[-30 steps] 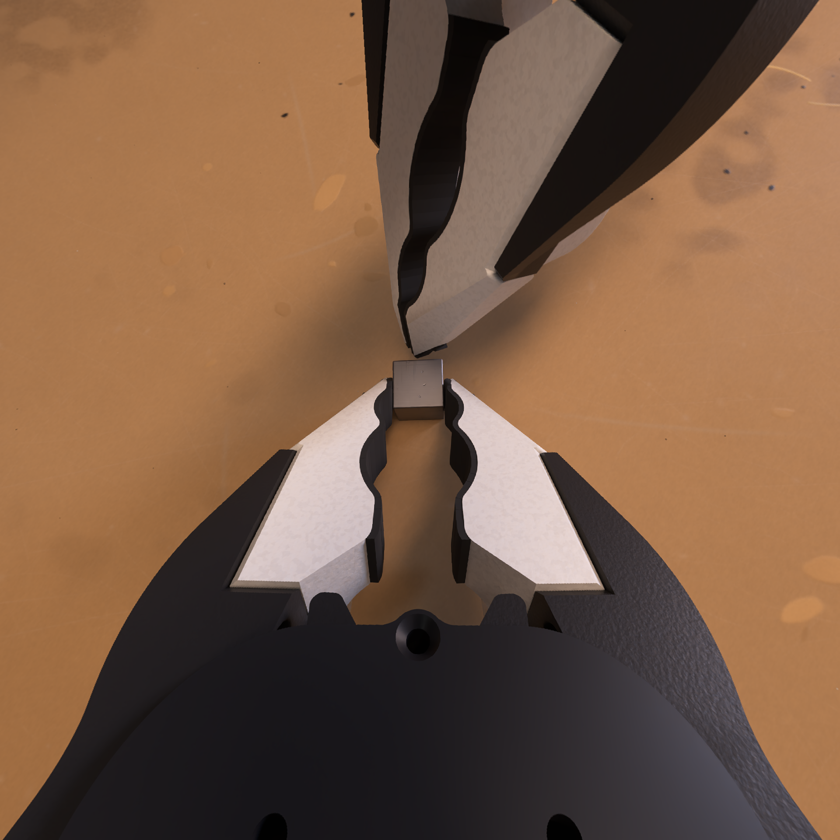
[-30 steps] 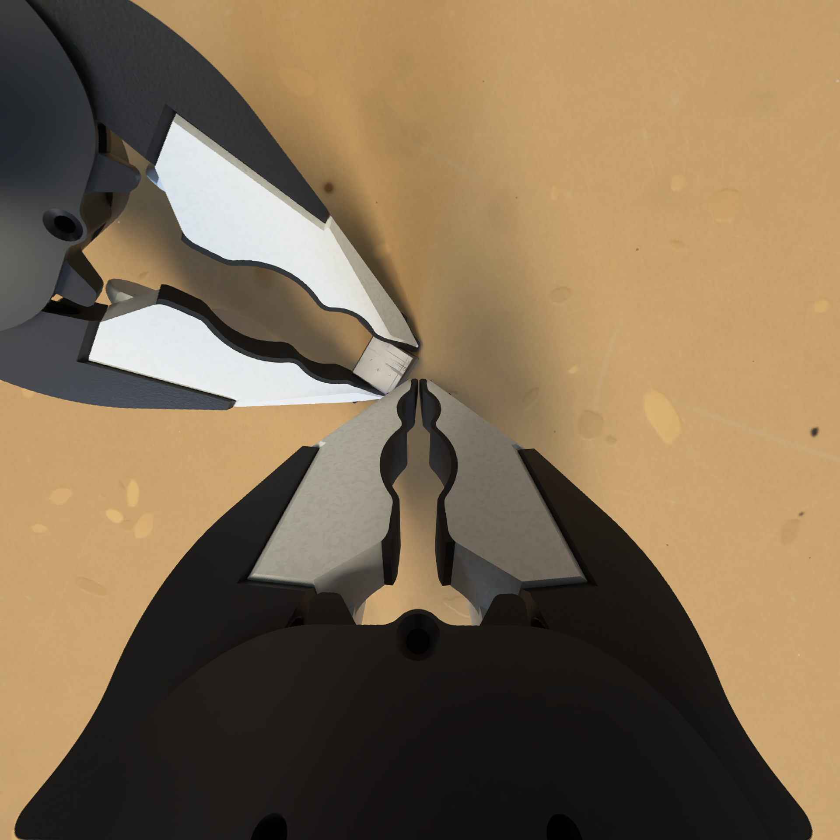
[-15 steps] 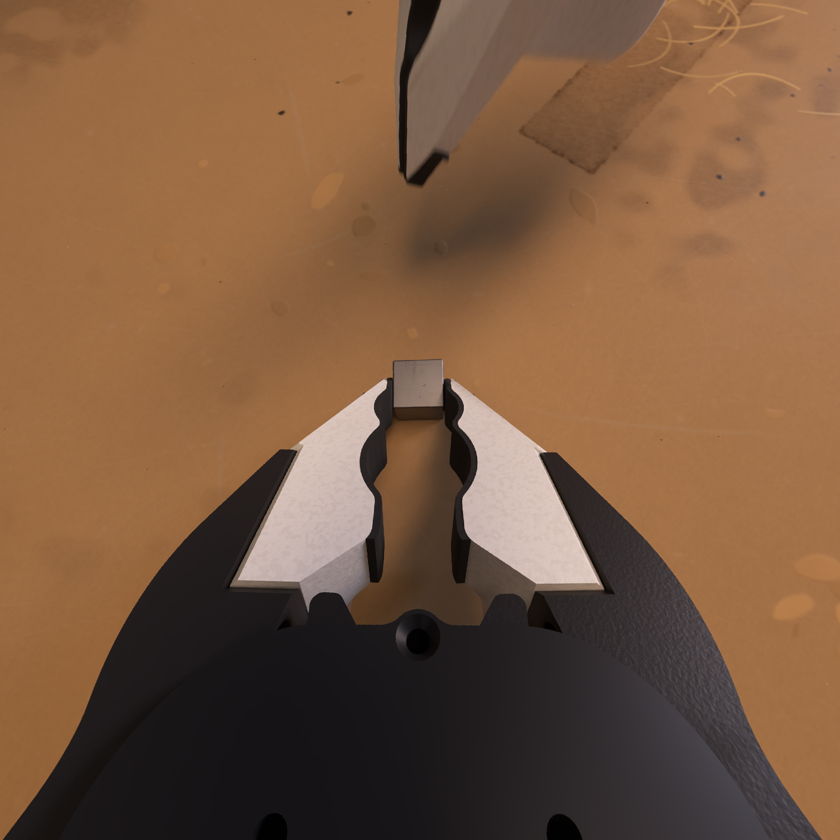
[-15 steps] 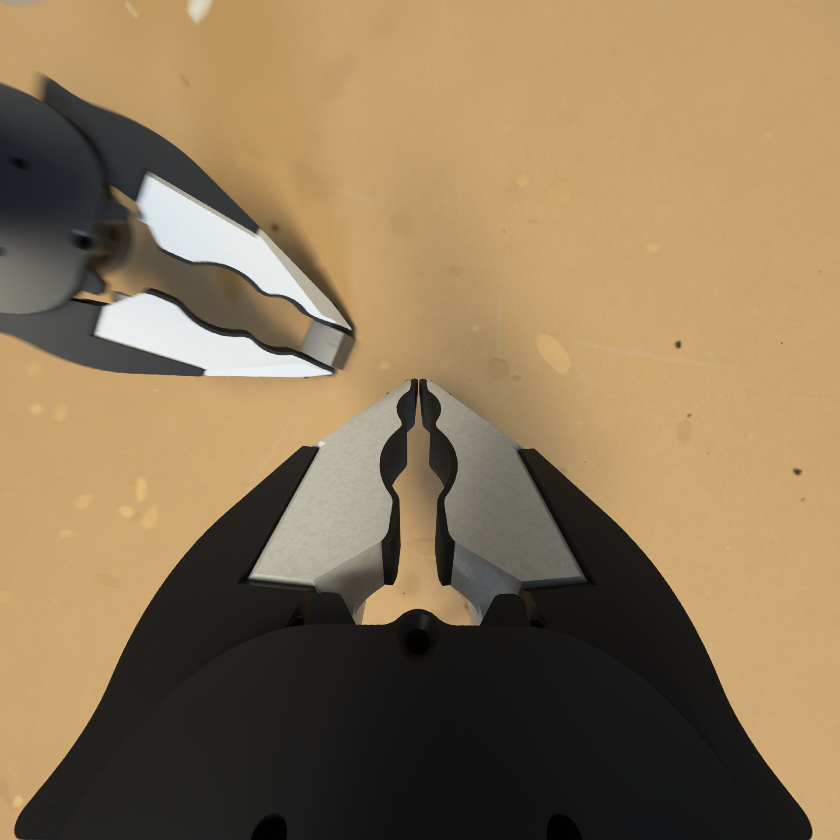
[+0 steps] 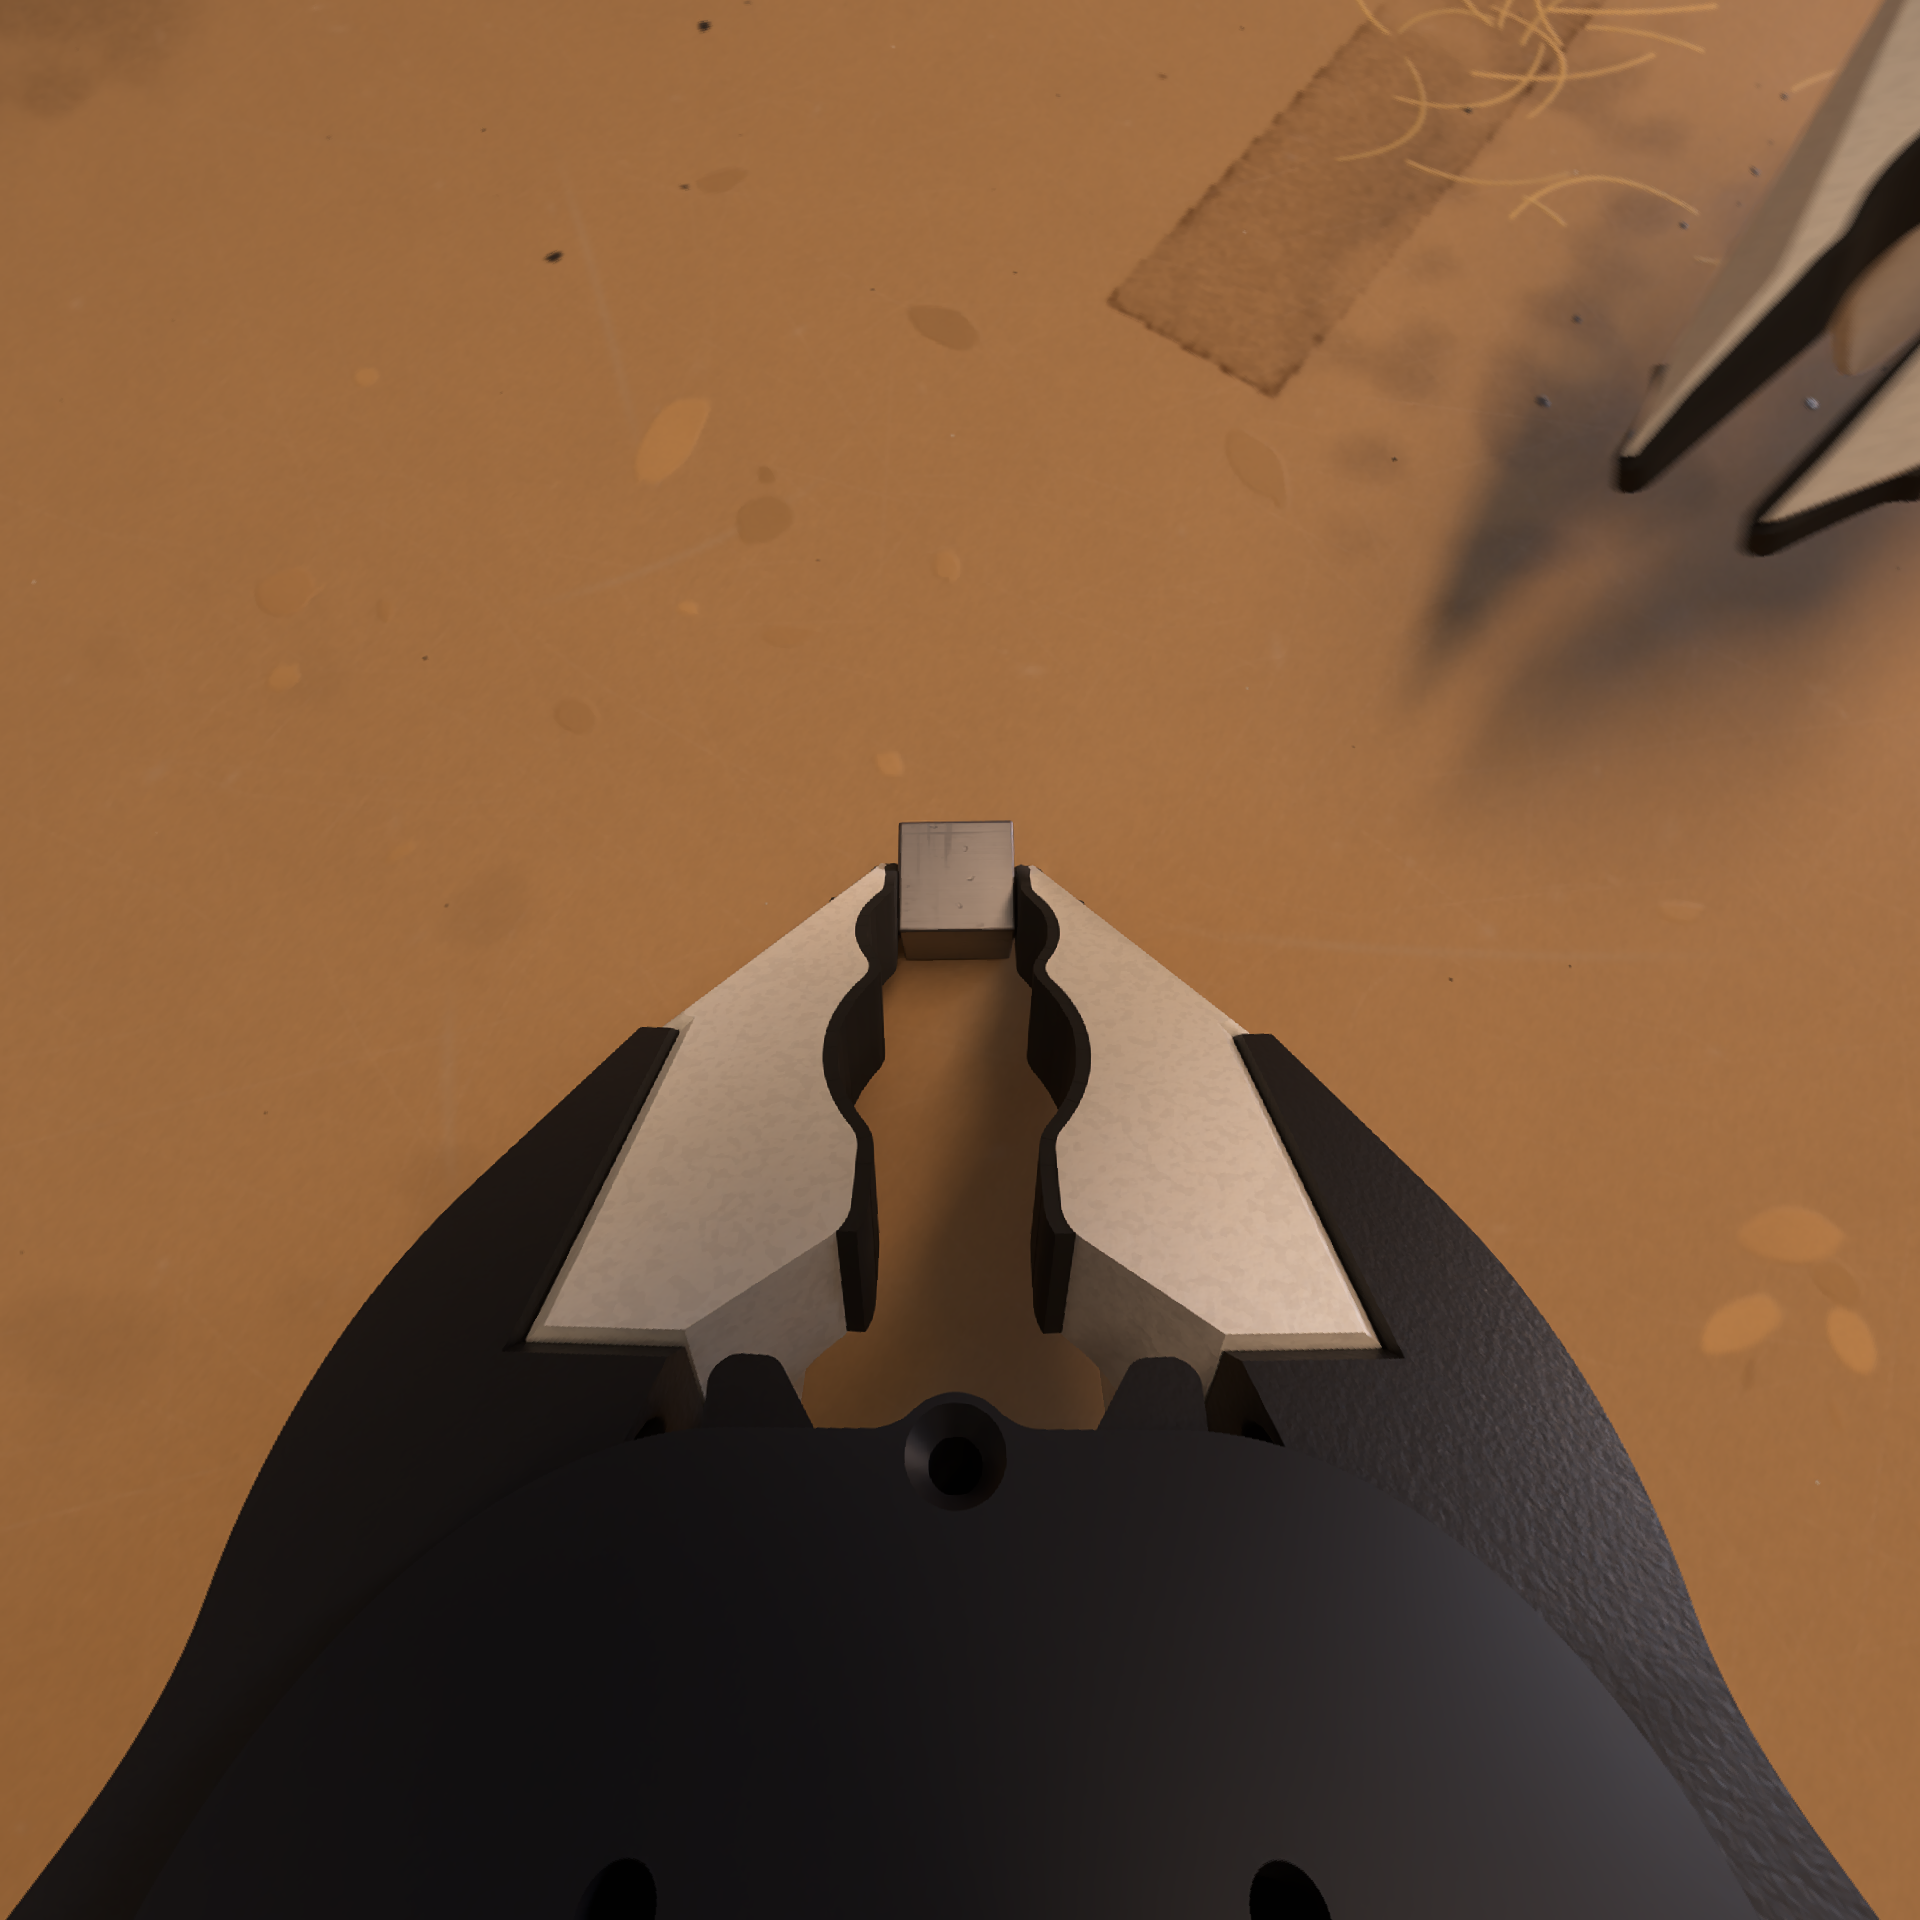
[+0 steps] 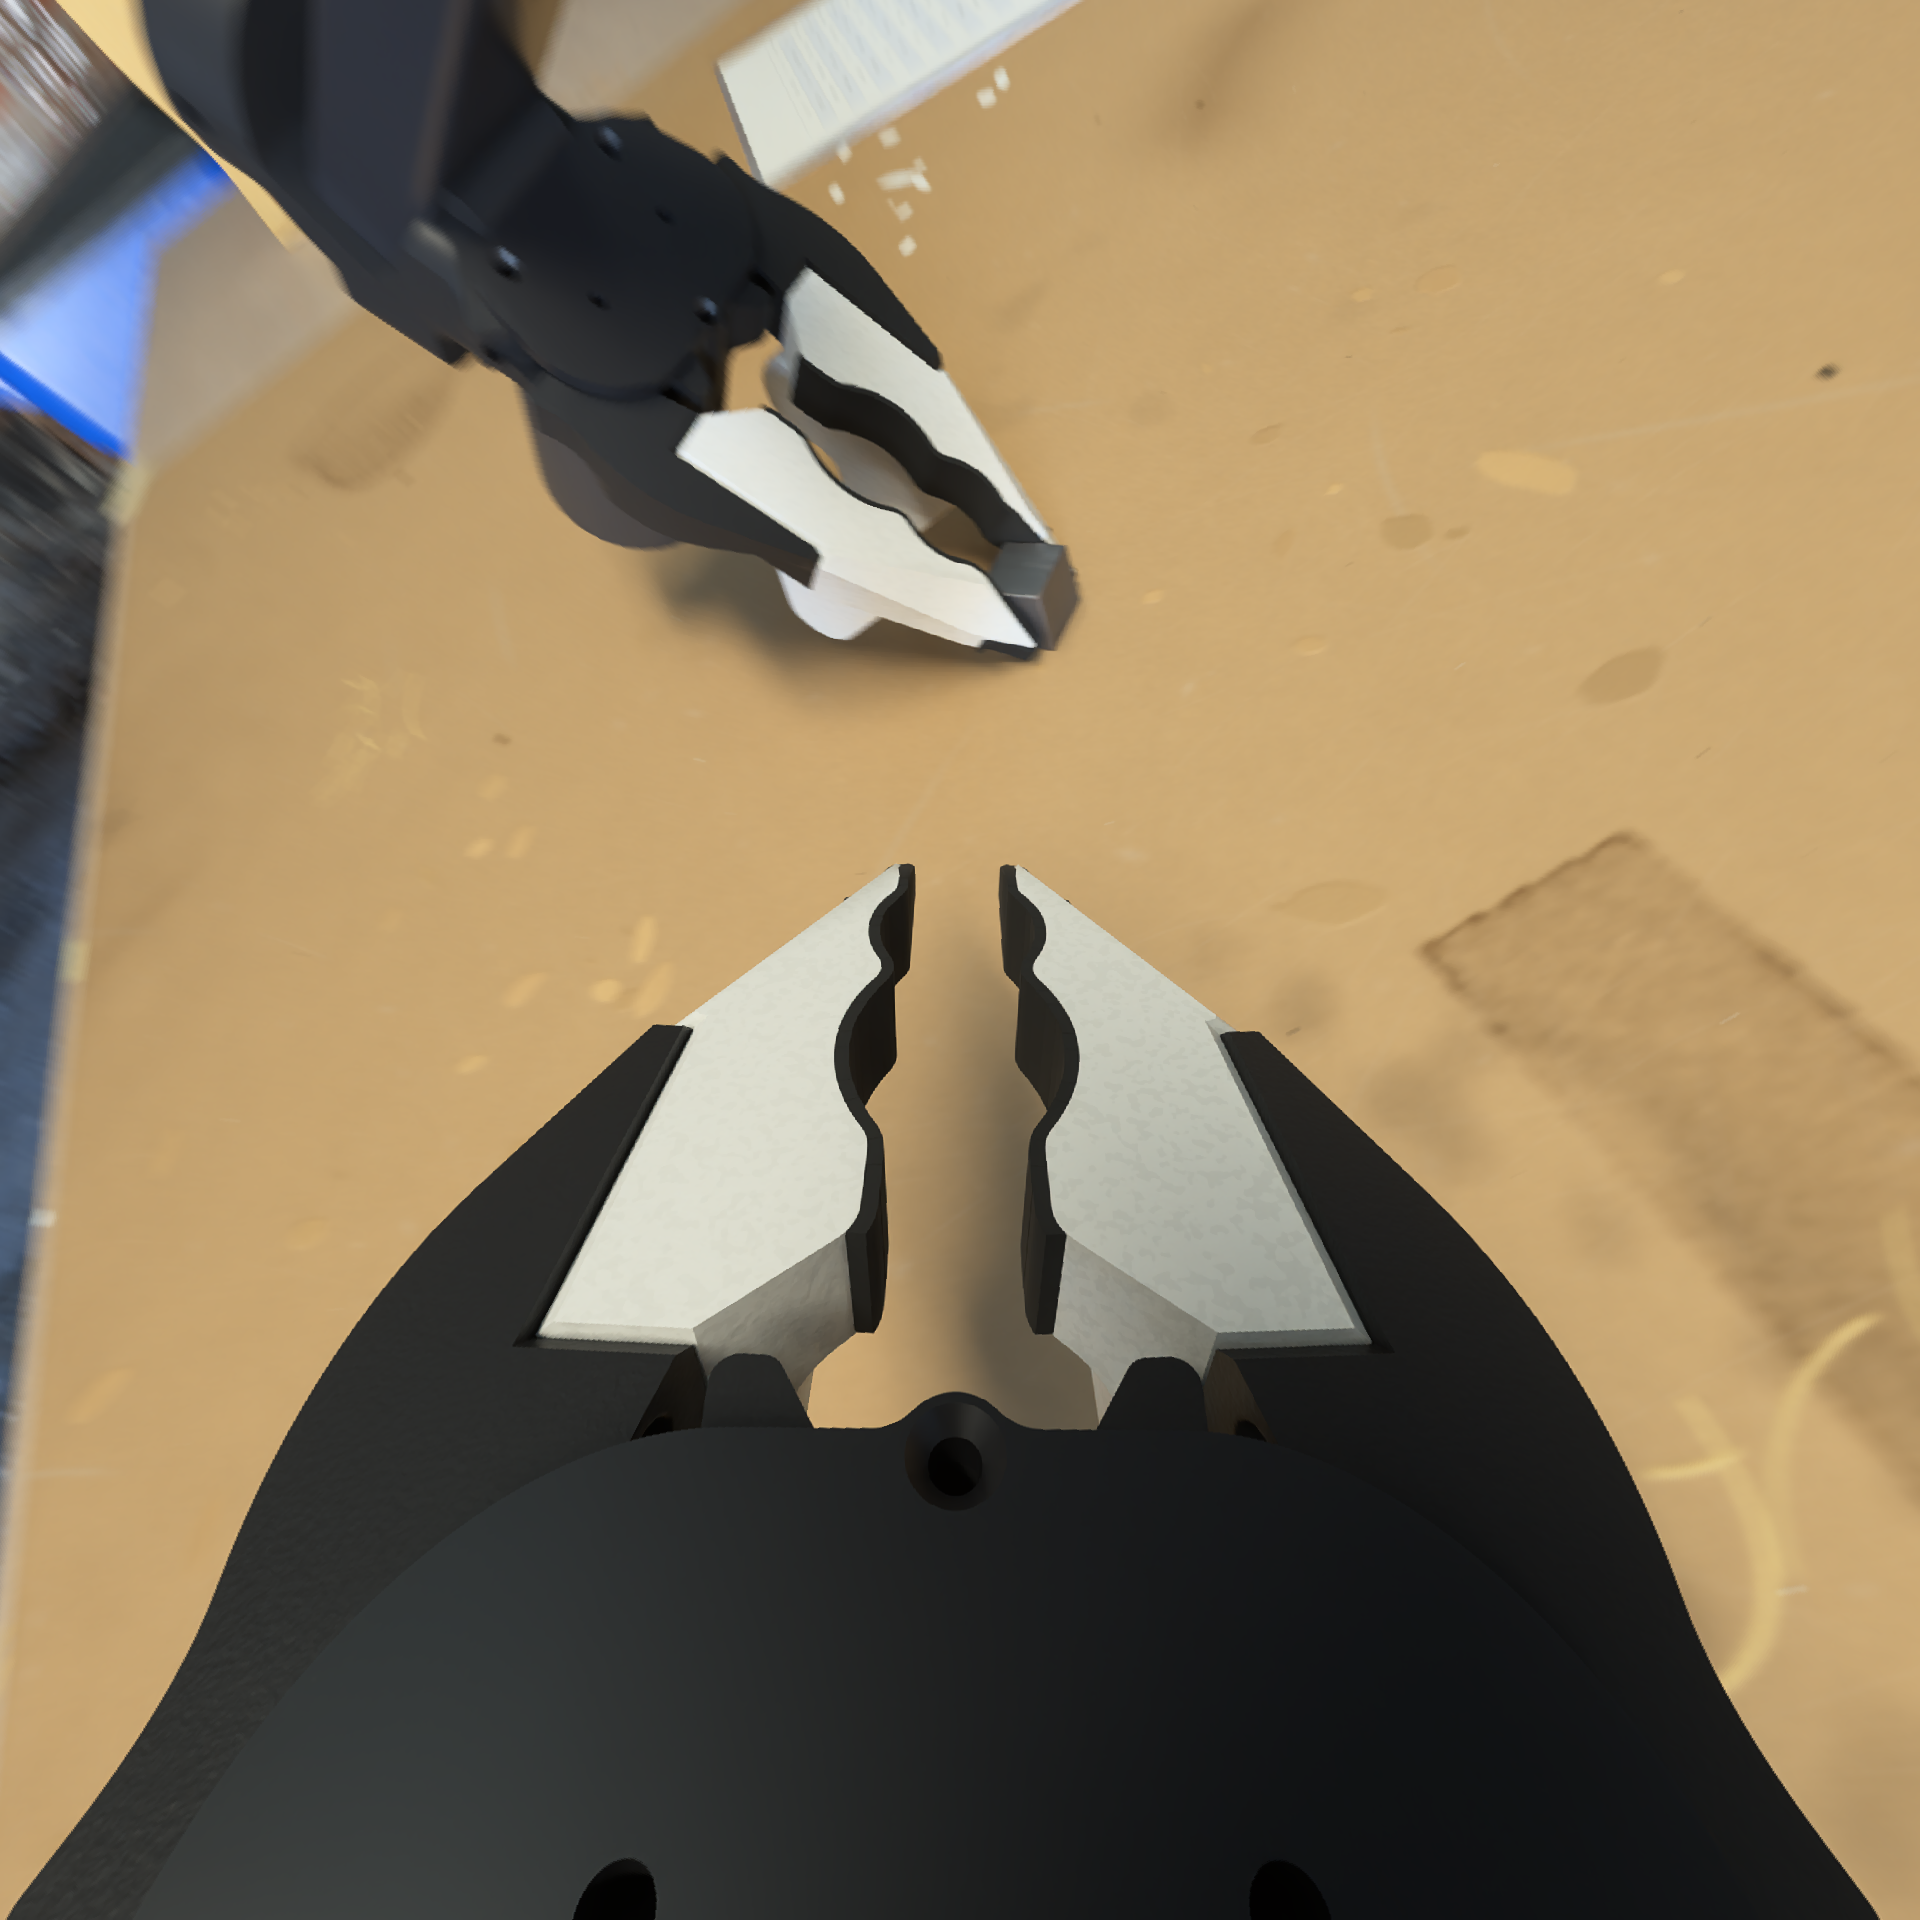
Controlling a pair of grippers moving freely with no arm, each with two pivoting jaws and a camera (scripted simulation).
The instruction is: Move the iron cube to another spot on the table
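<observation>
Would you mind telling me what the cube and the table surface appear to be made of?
The iron cube looks like dull grey metal: a smooth face with faint scratches and a soft sheen. The table looks like worn matte fibreboard or wood, though which is unclear: orange-brown, stained and speckled.

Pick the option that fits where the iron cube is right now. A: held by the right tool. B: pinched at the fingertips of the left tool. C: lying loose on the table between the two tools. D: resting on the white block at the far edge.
B: the left wrist view shows the iron cube clamped between the fingertips of the left tool, while the right tool has a bare gap between its fingers.
</observation>
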